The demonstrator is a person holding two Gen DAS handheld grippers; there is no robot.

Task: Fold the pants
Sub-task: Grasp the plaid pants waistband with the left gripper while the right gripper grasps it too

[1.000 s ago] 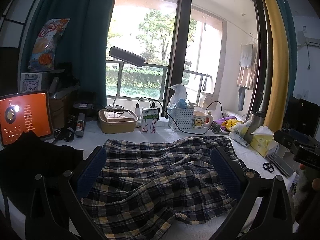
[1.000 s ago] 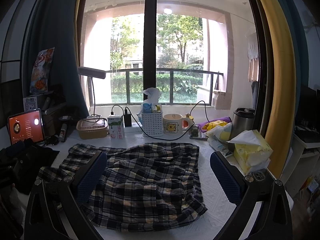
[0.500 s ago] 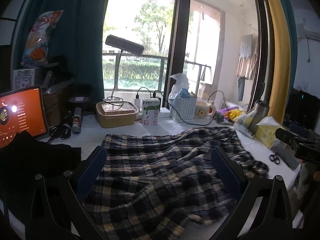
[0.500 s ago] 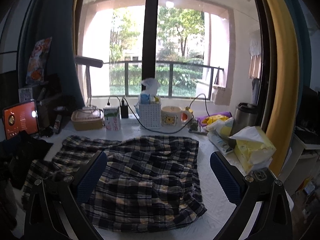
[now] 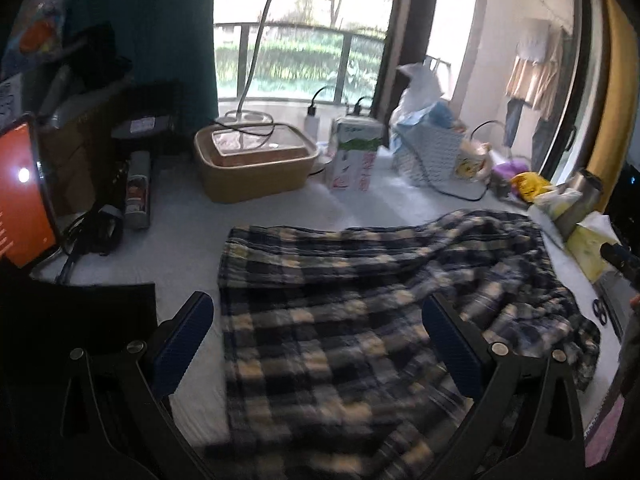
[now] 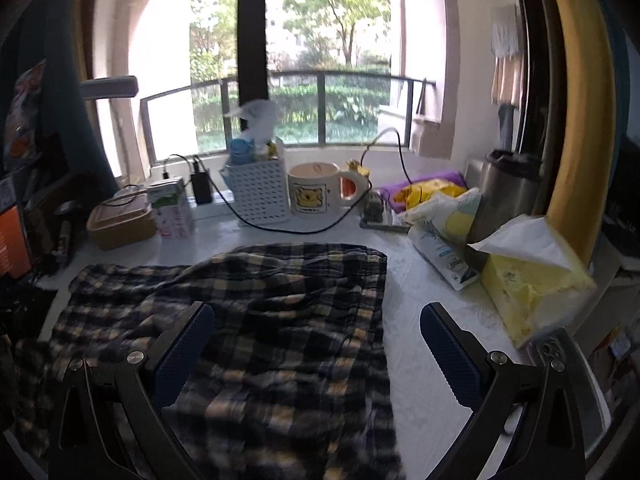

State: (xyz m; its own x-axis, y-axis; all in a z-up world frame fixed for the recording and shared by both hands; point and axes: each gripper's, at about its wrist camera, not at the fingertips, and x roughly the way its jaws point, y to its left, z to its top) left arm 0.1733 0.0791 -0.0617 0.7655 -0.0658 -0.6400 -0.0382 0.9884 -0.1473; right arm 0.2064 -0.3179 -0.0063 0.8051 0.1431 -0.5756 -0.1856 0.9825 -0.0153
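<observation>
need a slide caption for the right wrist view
Open right tool poised over rumpled plaid pants on a white table, mug and tissue pack nearby.

Both cameras looking low over table (image 5: pixel 188 240) toward window (image 6: pixel 352 80), close above pants (image 5: pixel 340 320), both seeing basket (image 6: pixel 260 192).

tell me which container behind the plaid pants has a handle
The cream ceramic mug with a yellow bear picture; the white perforated plastic basket and tan lidded box have none.

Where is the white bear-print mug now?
In the right wrist view, the white bear-print mug stands behind the plaid pants, just right of the white perforated basket.
</observation>
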